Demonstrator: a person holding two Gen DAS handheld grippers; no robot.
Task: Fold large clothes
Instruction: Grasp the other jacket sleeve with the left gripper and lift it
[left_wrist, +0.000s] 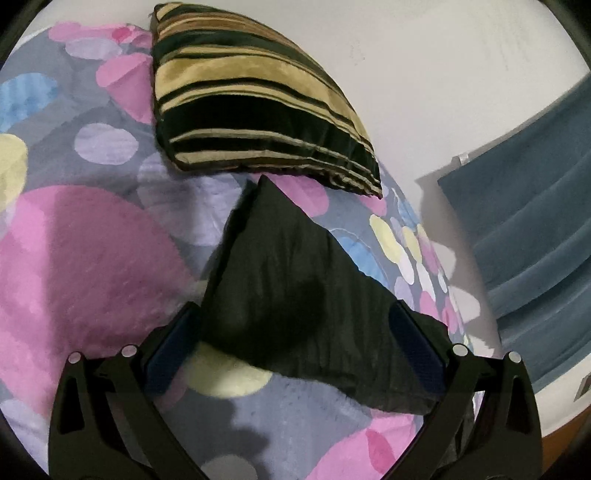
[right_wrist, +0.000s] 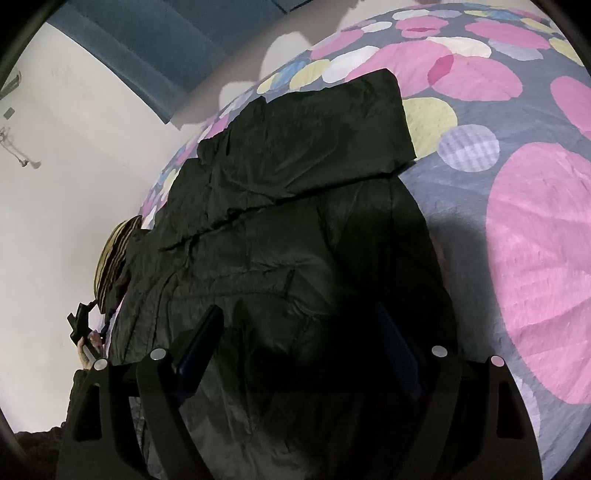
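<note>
Black linkage arms and blue-padded fingers fill the bottom of both wrist views. Starting at the left, the left gripper (left_wrist: 295, 347) stands wide, and a pointed corner of the dark jacket (left_wrist: 291, 280) lies between its pads on the spotted bedspread (left_wrist: 85, 258); the cloth seems to brush the pad on the right of that view, but nothing is pinched, so I read it as not held. Beyond that corner, just short of its tip, sits a striped cushion (left_wrist: 255, 107), and a blue curtain (left_wrist: 532, 236) hangs against the wall further right. Moving to the right wrist view, the jacket (right_wrist: 280, 221) is spread across the bedspread (right_wrist: 535, 240), with one panel or sleeve already laid across its upper part. At the far left edge of that view a hand (right_wrist: 88, 345) carries the other tool beside the cushion (right_wrist: 114, 254). The right gripper (right_wrist: 295, 343) hovers wide over the near end of the garment, its pads apart and closed on nothing. Judging by the fine crinkles and faint sheen, the fabric looks thin, light and rather slick, likely to slide and billow and not to keep a crease. A firm pinch on a doubled hem or corner should hold better than a grab at a flat single layer.
</note>
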